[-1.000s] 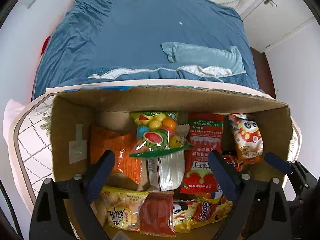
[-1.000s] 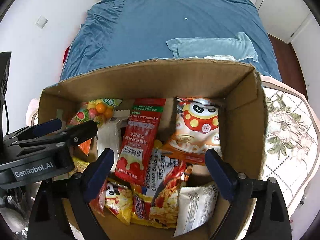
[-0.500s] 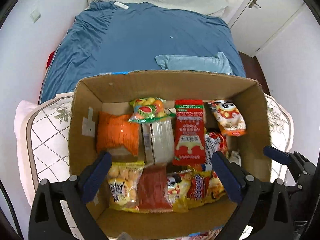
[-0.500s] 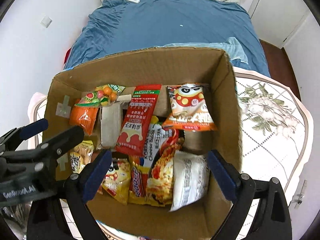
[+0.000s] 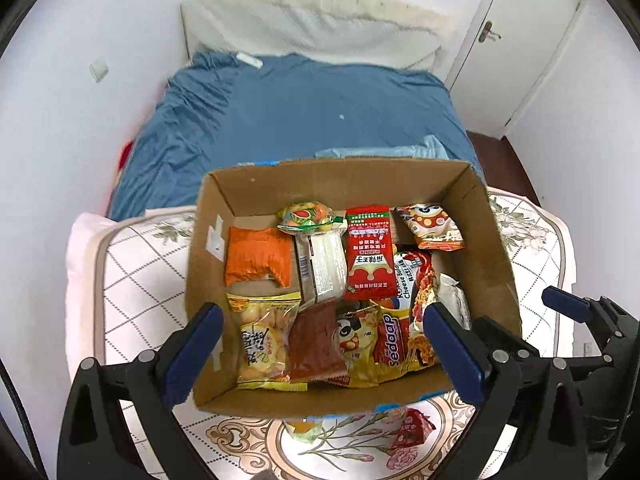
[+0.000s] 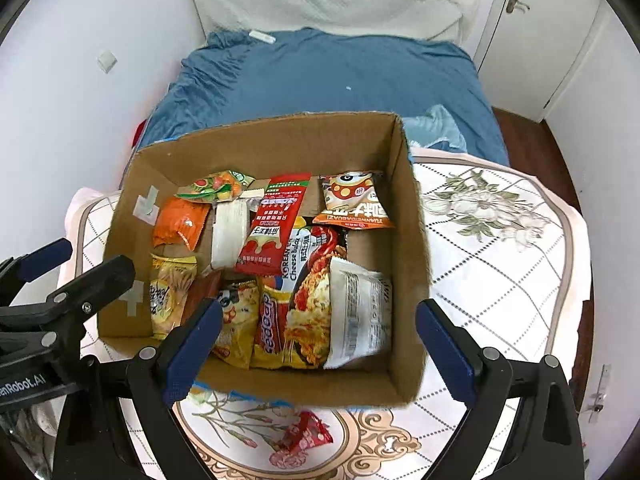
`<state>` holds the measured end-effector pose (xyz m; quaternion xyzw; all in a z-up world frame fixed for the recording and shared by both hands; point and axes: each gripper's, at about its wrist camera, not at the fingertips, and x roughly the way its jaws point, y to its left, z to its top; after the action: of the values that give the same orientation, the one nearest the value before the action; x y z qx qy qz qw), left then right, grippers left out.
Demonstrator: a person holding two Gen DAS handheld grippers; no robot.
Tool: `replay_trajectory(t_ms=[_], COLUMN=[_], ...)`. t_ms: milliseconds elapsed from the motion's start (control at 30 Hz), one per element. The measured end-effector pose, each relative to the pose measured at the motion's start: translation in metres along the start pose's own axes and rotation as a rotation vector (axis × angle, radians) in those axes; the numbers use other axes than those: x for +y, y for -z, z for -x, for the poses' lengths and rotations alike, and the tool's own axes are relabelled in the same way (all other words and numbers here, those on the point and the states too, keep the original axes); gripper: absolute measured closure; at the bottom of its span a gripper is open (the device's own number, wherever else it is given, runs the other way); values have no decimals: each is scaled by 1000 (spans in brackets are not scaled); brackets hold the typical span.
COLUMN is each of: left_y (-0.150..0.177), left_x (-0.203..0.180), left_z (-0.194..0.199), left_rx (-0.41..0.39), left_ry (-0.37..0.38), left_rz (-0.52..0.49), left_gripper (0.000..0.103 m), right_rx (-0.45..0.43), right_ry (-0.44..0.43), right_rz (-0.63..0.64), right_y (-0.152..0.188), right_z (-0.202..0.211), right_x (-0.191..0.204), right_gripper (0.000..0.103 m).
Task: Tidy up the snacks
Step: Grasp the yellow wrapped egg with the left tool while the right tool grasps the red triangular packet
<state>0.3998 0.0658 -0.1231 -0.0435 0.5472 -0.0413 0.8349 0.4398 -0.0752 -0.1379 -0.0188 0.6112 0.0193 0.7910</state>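
Observation:
A cardboard box (image 5: 496,248) (image 6: 412,208) stands on a floral-cloth table (image 5: 132,280) (image 6: 500,260) and holds several snack packs: an orange bag (image 5: 256,256), a red sachet (image 5: 368,252), a cartoon-face bag (image 6: 352,200), yellow noodle packs (image 6: 276,320). A small red packet (image 5: 412,428) (image 6: 308,432) and an orange item (image 5: 304,426), partly hidden, lie on the table in front of the box. My left gripper (image 5: 324,352) and right gripper (image 6: 316,348) are both open and empty, above the box's near edge.
A bed with a blue sheet (image 5: 300,112) and a light blue cloth (image 6: 440,124) lies behind the table. White walls stand on both sides, and a white door (image 5: 520,40) at the back right. The right gripper's arm shows in the left view (image 5: 592,320).
Both grippers have pulled up and back from inside the box, so the whole box, the table front and the far wall now show. The snacks have not moved.

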Motion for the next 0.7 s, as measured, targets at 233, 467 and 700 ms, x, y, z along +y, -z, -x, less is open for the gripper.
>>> replay_trajectory(t_ms=[233,467,700], left_y=[25,46,63], left_x=[-5,-11,-1], left_z=[41,72,81], left_rx=[-70,-125,-121], left_ry=[2,-22,-65], left_rz=[-5,-30,-7], left_gripper=[1,1,1], right_rx=[-60,-105,-59], right_ry=[0,-11,-75], right_rz=[8,7,-49], right_y=[25,51,78], right_z=[33,61,62], right_x=[1,0,-13], right_gripper=[4,4,4])
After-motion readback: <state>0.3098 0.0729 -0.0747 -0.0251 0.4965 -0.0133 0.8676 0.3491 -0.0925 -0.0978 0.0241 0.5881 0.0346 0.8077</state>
